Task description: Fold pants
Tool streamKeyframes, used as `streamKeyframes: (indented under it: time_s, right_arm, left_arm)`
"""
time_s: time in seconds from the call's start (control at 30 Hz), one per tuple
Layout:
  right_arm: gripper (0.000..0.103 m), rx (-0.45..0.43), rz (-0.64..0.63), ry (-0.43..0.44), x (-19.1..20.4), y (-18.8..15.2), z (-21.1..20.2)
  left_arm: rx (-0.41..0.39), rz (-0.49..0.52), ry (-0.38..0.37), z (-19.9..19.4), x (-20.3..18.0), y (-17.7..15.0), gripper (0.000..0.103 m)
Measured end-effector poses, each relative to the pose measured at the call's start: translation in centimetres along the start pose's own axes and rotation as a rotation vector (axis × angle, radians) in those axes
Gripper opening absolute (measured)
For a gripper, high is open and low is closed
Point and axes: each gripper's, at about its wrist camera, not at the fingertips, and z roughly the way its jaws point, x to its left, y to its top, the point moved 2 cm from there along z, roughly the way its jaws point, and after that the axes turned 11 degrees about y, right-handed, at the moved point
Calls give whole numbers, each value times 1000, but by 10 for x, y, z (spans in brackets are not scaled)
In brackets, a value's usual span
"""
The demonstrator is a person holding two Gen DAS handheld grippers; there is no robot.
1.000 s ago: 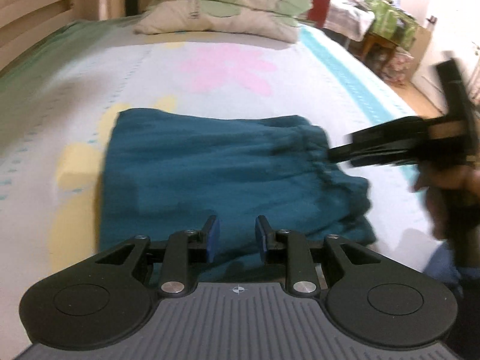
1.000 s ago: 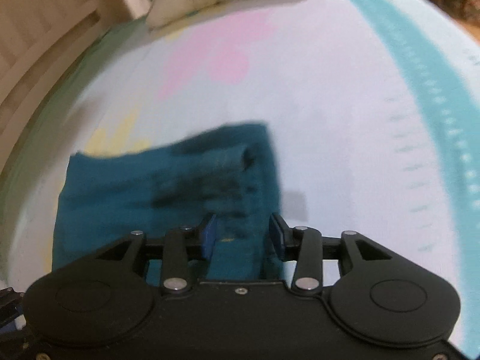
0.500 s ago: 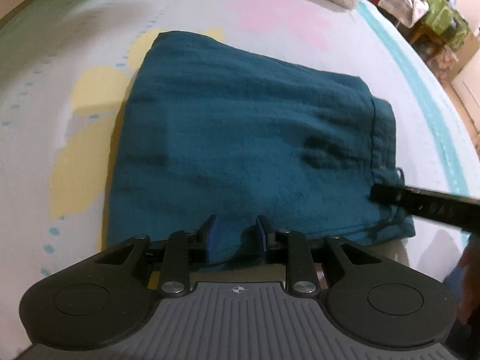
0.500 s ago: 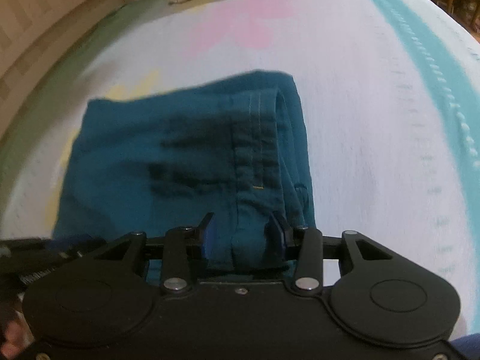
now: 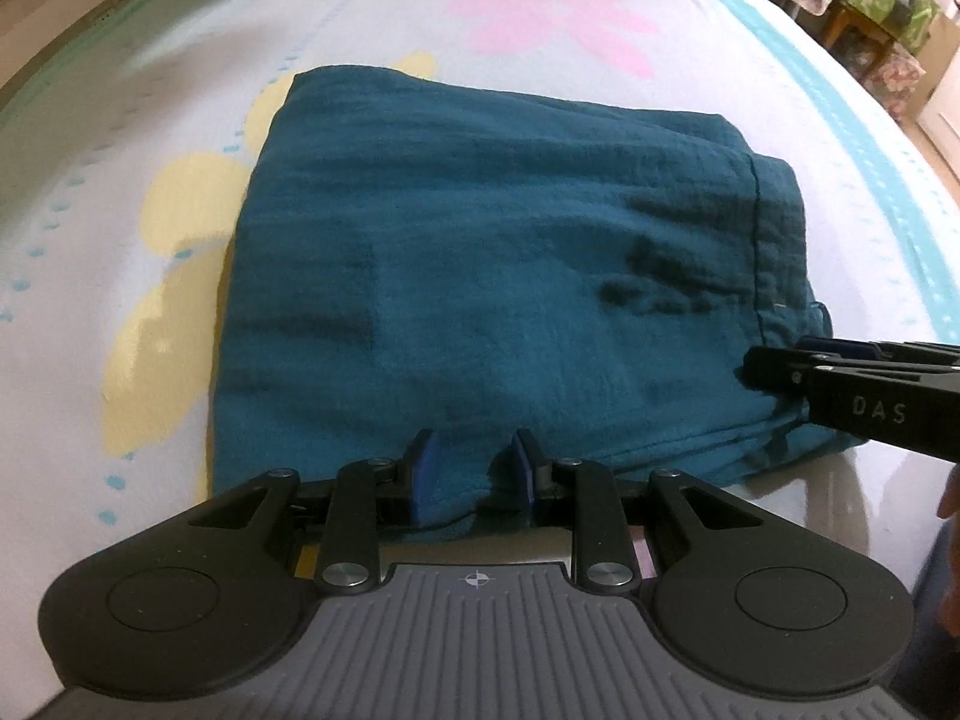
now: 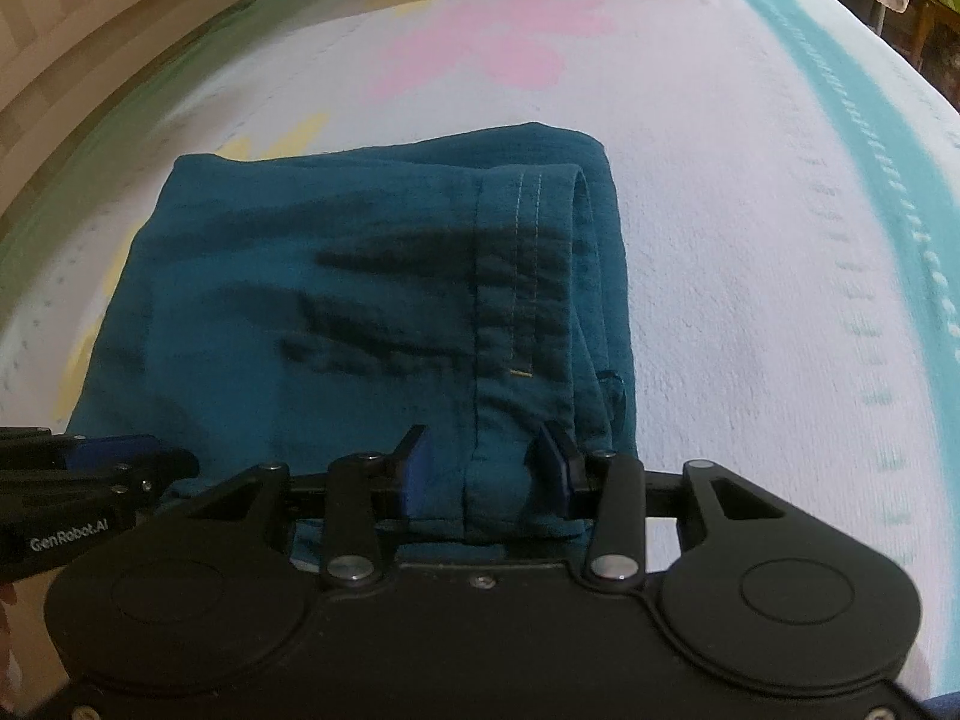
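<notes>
The teal pants (image 5: 498, 252) lie folded on the bed (image 5: 720, 60). My left tongs (image 5: 471, 474) grip their near edge, my right tongs (image 6: 486, 468) clamp the waistband end beside them, both held low and level.

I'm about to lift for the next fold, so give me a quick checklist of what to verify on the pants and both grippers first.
1. Left gripper has the near edge of the pants between its fingers: ok.
2. Right gripper straddles the near edge by the stitched hem: ok.
3. Jaws fully clamped on cloth: cannot tell.
4. Pants lie flat on the bed sheet: ok.
5. Layers aligned at the right side: not ok, lower layers stick out.
</notes>
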Motion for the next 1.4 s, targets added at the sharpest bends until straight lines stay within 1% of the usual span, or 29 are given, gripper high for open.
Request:
streamKeyframes:
  time_s: [0.17,0.27,0.47,0.63,0.7,0.83,0.93,1.0,1.07,1.13,1.23,1.33,1.4]
  right_arm:
    - [50,-13,9,6,-2,-2,2]
    - [50,-16,-6,-3,0,-3,3]
    - [53,-19,-18,2,2,-6,3]
    - [54,-25,-5,21,-2,-6,3]
    - [55,-32,4,32,-5,-7,2]
    - [56,-42,29,59,-11,-6,-1]
    - [57,-47,44,71,-15,-5,-2]
    - [59,-50,51,84,-17,-5,-2]
    - [63,-51,48,88,-16,-5,0]
    - [64,-48,26,79,-12,-5,1]
    - [64,-48,11,67,-8,-5,2]
    - [64,-54,27,76,-10,-5,1]
    - [64,-60,43,83,-12,-5,1]
  left_arm:
    - [9,-10,4,2,0,2,26]
    - [6,-10,8,2,-1,2,26]
    - [-5,-4,34,2,-2,0,26]
    - [-31,9,65,2,-5,-3,26]
    - [-54,22,82,1,-9,-6,26]
    - [-149,82,97,-10,-14,-19,26]
    - [-216,112,129,-29,-6,-25,26]
    - [-264,108,149,-43,4,-24,26]
    - [-290,93,155,-49,17,-16,27]
    - [-291,60,161,-49,33,-4,27]
    - [-269,5,162,-41,52,15,27]
    - [-238,-39,136,-27,69,31,27]
    - [-210,-37,109,-15,75,41,27]
